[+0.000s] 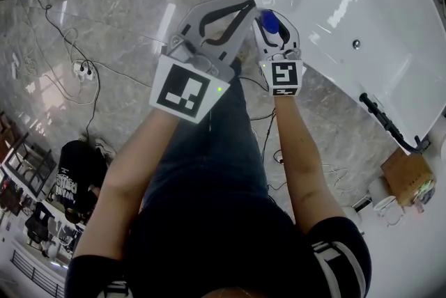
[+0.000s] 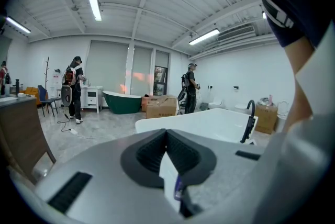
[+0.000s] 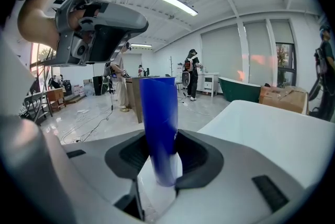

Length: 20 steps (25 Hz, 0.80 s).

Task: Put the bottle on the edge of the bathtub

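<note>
My right gripper (image 1: 269,15) is shut on a blue bottle (image 1: 270,24), held just off the near end of the white bathtub (image 1: 334,91). In the right gripper view the bottle (image 3: 158,129) stands upright between the dark pads of that gripper (image 3: 160,138), with the bathtub's rim (image 3: 272,134) to its right. My left gripper (image 1: 249,5) hovers beside it on the left, over the floor, its tips touching and nothing between them. In the left gripper view these jaws (image 2: 166,132) meet, and the bathtub (image 2: 209,121) lies ahead.
A black faucet (image 1: 390,124) stands at the tub's near right side, beside a cardboard box (image 1: 408,175). Cables and a power strip (image 1: 82,69) lie on the marble floor at left. People (image 2: 73,89) and a green tub (image 2: 121,101) are far behind.
</note>
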### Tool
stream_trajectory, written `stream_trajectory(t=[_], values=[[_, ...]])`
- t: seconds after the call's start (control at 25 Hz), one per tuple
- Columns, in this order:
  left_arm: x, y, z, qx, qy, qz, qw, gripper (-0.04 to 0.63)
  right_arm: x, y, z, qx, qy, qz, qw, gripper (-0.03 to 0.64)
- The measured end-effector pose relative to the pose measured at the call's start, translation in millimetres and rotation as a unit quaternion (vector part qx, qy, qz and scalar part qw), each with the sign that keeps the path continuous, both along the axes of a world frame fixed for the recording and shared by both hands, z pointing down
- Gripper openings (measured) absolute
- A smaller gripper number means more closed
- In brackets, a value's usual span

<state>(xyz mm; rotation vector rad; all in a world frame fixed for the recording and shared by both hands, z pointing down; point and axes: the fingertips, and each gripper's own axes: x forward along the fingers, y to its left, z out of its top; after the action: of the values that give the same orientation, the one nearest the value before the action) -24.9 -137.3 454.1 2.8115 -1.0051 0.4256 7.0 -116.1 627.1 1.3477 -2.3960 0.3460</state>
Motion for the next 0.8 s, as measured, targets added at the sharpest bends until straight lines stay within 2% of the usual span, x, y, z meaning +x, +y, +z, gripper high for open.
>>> stream_trajectory(t=[0.28,0.36,0.44,0.8], values=[[-1.2,2.0,-1.2,-0.001,-0.002,0.001,1.0000,0.002,-1.7,2.9,2.1,-0.018,-0.004,-0.009,1.000,0.171],[-2.3,3.4,-3.7,0.000,0.001,0.001,1.0000,0.002,-3.8,6.7,4.2,-0.027,0.000,-0.011,1.000,0.214],[-3.2,3.1,-4.9,-0.001,0.004,0.000,1.0000,0.002,-4.7,10.2,5.2,-0.032,0.006,-0.012,0.999,0.230],[-4.1,11.4,-17.1,-0.007,0.002,0.015,0.9999,0.002,9.4,38.0,-24.2,-0.028,0.038,-0.005,0.999,0.230]])
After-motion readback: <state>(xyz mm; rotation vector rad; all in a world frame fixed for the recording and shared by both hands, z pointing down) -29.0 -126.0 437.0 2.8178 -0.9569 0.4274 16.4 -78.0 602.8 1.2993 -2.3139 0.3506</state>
